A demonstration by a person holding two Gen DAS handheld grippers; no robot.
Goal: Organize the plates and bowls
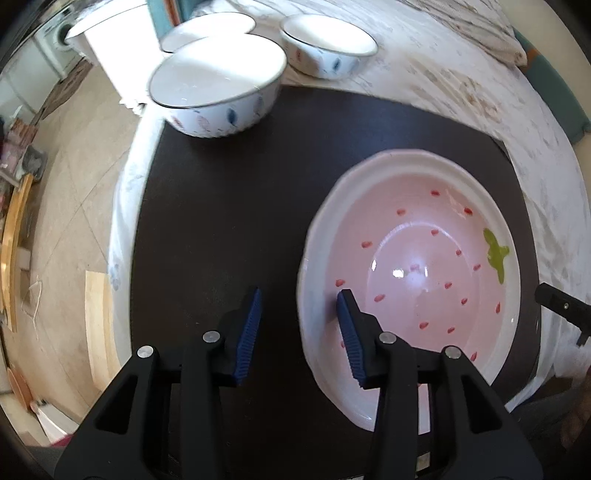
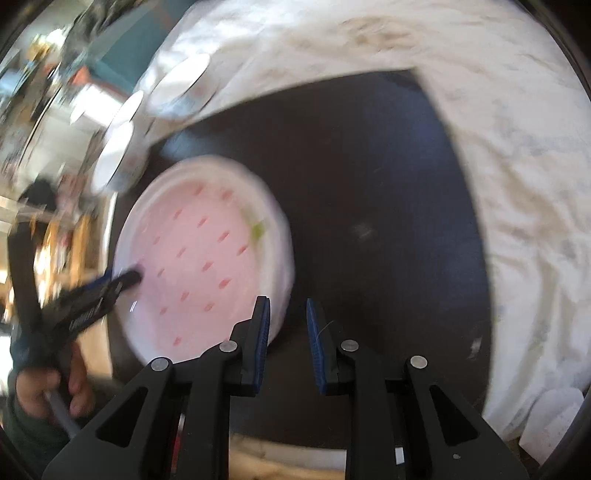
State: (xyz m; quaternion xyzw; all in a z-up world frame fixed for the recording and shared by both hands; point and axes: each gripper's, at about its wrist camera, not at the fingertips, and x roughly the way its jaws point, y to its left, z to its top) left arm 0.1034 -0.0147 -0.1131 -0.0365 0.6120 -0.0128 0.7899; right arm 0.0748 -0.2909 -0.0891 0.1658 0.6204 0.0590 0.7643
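A white cloth (image 1: 461, 85) covers the table, with a dark mat (image 1: 229, 206) on it carrying the pink strawberry plate (image 1: 413, 273); three white bowls (image 1: 218, 85) sit at the mat's far edge. The left gripper (image 1: 299, 325) straddles the plate's near rim, jaws parted and not pinching it, while the right gripper (image 2: 288, 343) hangs just beside the plate, narrowly parted and empty. The plate appears just set down or about to be gripped; next, likely fetch a bowl.

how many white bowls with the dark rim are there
3: one bowl at the black mat's far left corner, one right of it on the cloth, one behind; others may be out of frame.
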